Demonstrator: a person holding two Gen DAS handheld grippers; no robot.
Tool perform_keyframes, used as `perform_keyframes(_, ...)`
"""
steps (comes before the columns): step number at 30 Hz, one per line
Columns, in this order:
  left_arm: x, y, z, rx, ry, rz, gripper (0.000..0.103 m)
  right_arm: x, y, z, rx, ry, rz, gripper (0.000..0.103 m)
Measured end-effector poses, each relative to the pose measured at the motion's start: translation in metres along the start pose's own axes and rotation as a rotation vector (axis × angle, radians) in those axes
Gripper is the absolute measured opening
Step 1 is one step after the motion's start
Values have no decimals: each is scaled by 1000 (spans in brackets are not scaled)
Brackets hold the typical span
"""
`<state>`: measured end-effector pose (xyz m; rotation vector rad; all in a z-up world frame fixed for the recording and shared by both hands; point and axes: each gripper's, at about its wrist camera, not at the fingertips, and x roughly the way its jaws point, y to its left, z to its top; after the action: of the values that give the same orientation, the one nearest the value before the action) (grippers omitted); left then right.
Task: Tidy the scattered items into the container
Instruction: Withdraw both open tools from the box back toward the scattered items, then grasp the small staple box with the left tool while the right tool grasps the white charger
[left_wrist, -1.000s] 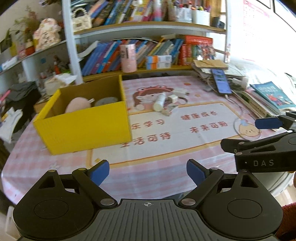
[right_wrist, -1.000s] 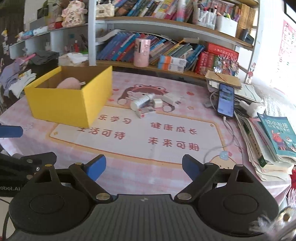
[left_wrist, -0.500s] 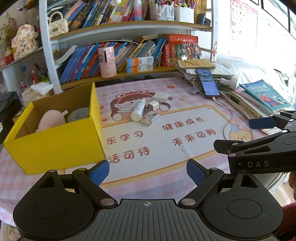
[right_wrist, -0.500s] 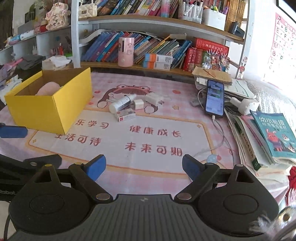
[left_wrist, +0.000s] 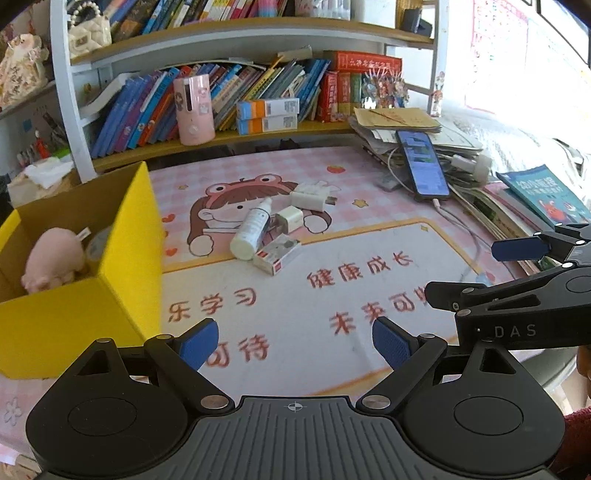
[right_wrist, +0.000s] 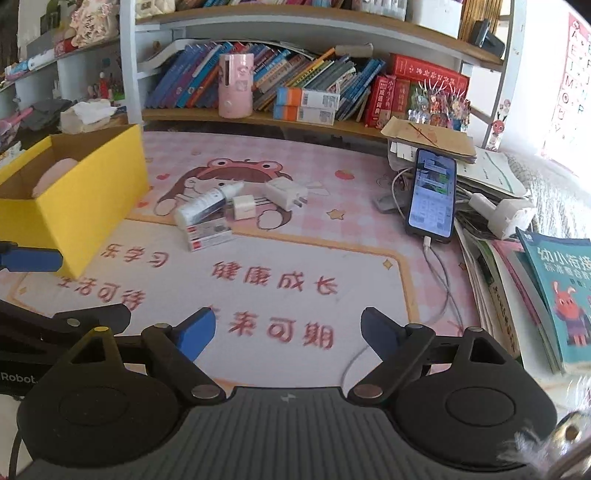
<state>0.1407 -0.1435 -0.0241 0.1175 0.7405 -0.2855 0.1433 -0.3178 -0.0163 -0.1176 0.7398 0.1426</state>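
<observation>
Since both views swung rightward in the last sec, the item cluster w/ spray bottle (left_wrist: 252, 229) now sits centred ahead, beside the yellow box (left_wrist: 122, 266). Left claw (left_wrist: 294, 342) & right claw (right_wrist: 287, 332) gape empty, approach phase.

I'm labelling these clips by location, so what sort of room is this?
Most likely a child's study corner at home: a bookshelf crammed with books, a pink cartoon table mat printed with Chinese characters, and children's workbooks stacked beside a charging phone.
</observation>
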Motion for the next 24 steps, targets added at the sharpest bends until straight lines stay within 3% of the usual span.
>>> perform_keyframes(11, 44, -16, 40, -54, 31, 95, 92, 51, -44, 39, -36, 24, 101, 74)
perform_keyframes(19, 69, -25, 63, -62, 44, 149, 89, 83, -66, 62, -49, 26, 165, 73)
perform_keyframes(24, 89, -22, 71, -91, 91, 160, 84, 102, -71, 72, -54, 47, 199, 73)
